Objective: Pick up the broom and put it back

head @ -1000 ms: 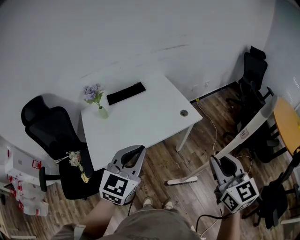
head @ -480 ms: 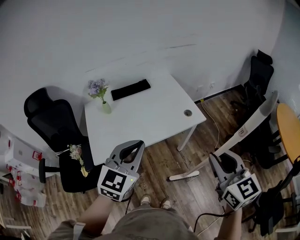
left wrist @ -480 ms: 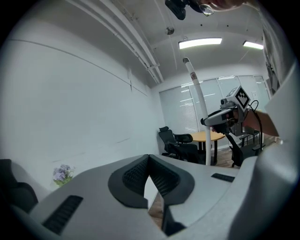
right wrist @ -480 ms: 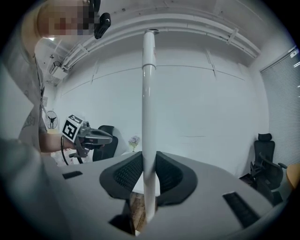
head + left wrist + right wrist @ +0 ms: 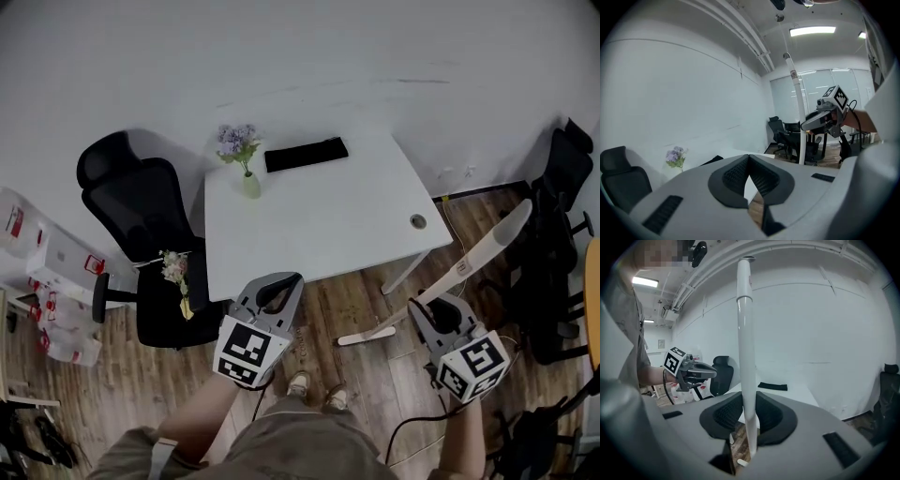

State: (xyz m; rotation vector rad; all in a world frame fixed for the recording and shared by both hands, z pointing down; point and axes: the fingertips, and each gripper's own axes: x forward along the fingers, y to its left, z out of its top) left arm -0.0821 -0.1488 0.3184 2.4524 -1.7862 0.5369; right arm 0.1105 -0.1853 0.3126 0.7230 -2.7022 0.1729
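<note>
The broom (image 5: 469, 264) is a long white pole that slants from upper right down to its flat white head (image 5: 366, 336) at the wood floor. My right gripper (image 5: 433, 309) is shut on the pole's lower part. In the right gripper view the pole (image 5: 746, 333) rises upright between the dark pads of the right gripper (image 5: 749, 401). My left gripper (image 5: 275, 295) hovers over the floor in front of the table, shut with nothing in it. In the left gripper view the left gripper (image 5: 749, 159) has its pads touching, and the broom pole (image 5: 799, 117) stands beyond.
A white table (image 5: 309, 225) carries a flower vase (image 5: 242, 159) and a flat black item (image 5: 306, 154). A black office chair (image 5: 150, 225) stands to its left, more black chairs (image 5: 562, 187) to the right. Boxes (image 5: 47, 272) lie far left. The person's feet (image 5: 314, 389) are below.
The head view has swung, so table and chair sit further right in the picture. Both grippers have shifted and dipped a little. The right one still holds the broom.
</note>
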